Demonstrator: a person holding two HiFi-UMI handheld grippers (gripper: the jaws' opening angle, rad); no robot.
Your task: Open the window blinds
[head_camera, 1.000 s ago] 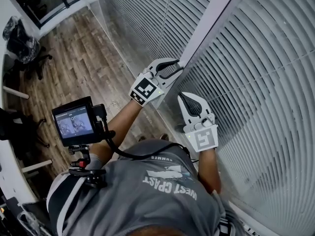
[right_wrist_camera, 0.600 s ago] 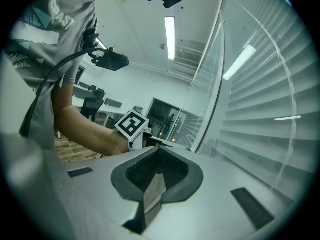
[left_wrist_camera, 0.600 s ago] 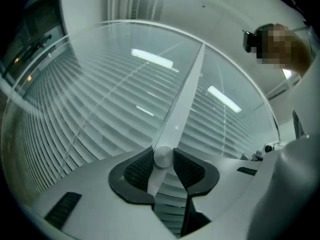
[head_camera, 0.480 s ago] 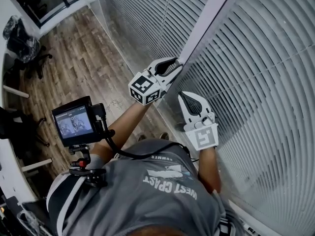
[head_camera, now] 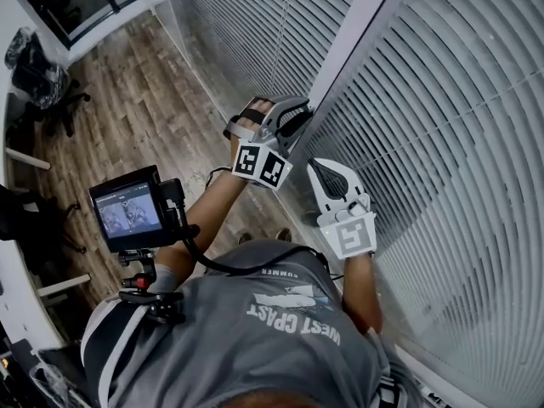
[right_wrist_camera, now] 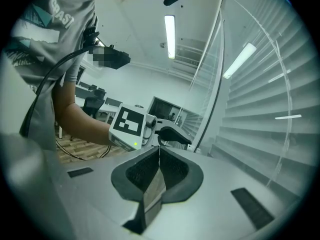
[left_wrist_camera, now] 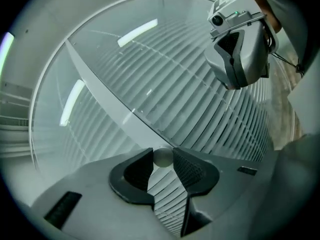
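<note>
While standing close against them, faces white horizontal blinds (head_camera: 442, 100) ahead of both grippers, slats overlapping and closed. Pinches the clear tilt wand (left_wrist_camera: 115, 100) by its rounded end in the left gripper (left_wrist_camera: 162, 156), jaws just eased wider but touching it on both sides. Holds the right gripper (head_camera: 316, 167) pressed together, empty, just beside the slats.

Two grippers are counted: the left gripper (head_camera: 299, 113) just beside the window post (head_camera: 353, 36), the right gripper (head_camera: 317, 168) near the post's lower stretch. Two marker cubes are counted, one per gripper. Two blinds are seen, the left blind (head_camera: 246, 24) and the right blind (head_camera: 459, 117), one on either side of the post. One tilt wand (left_wrist_camera: 115, 96) is found near the post. One screen (head_camera: 127, 211) and one office chair (head_camera: 38, 79) are made out well apart from it.
</note>
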